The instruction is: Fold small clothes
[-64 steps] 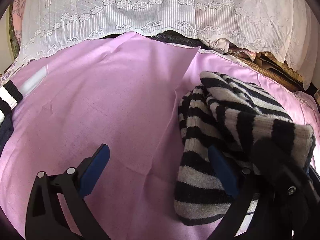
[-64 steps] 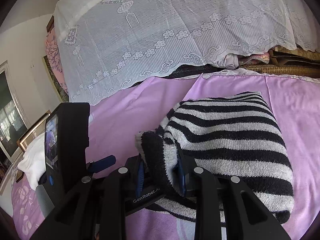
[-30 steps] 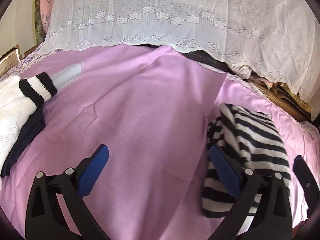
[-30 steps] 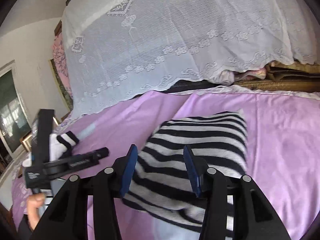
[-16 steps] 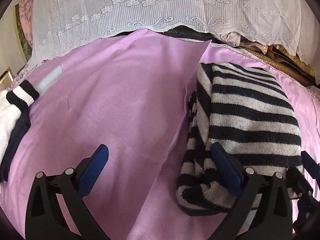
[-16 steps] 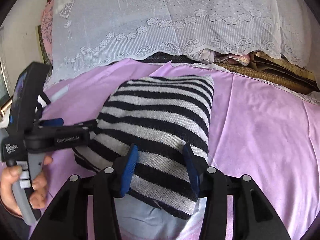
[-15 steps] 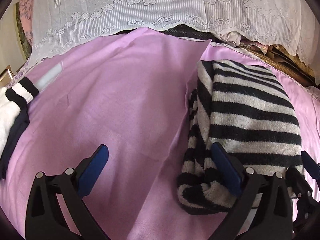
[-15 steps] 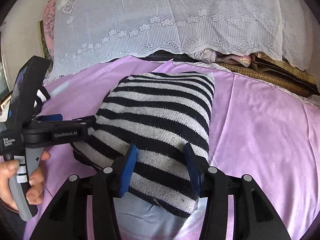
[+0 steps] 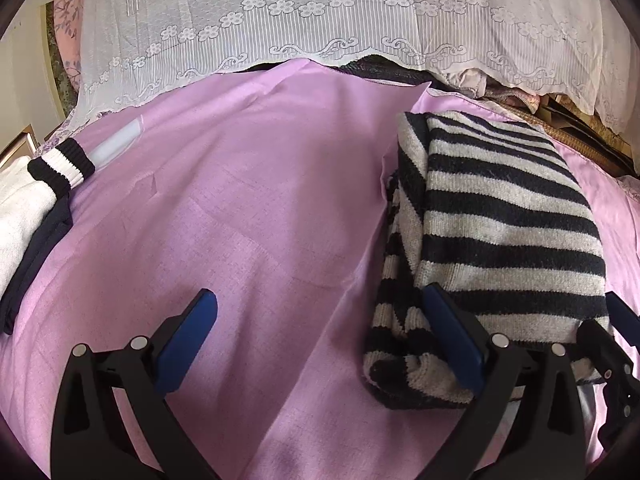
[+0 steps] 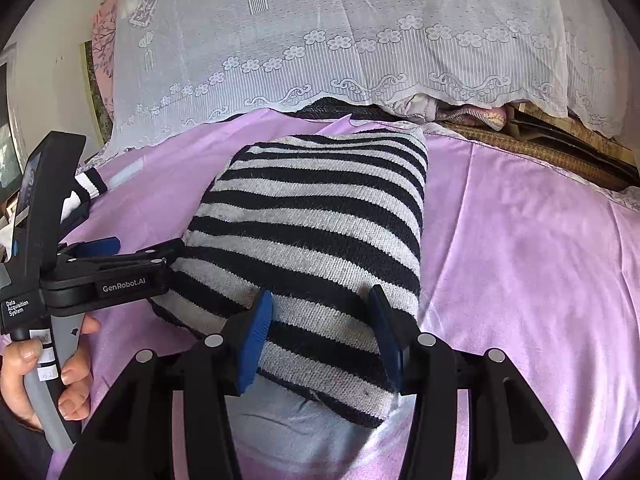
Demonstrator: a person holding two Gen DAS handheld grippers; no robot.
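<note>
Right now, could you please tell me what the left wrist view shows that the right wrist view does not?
Only the left wrist view shows the white garment at the left edge, the dark cloth under it, and the sweater's bunched side layers.

Only the right wrist view shows the person's hand gripping the left hand-held gripper by its handle, and the bare sheet right of the sweater.

Both share the folded striped sweater, the purple sheet, the lace cover and the black-and-white cuff. The right hand-held gripper stands open at the sweater's near end.

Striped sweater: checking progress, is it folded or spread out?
Folded. The striped sweater lies as a compact stacked bundle on the purple sheet, layers showing at its edge.
</note>
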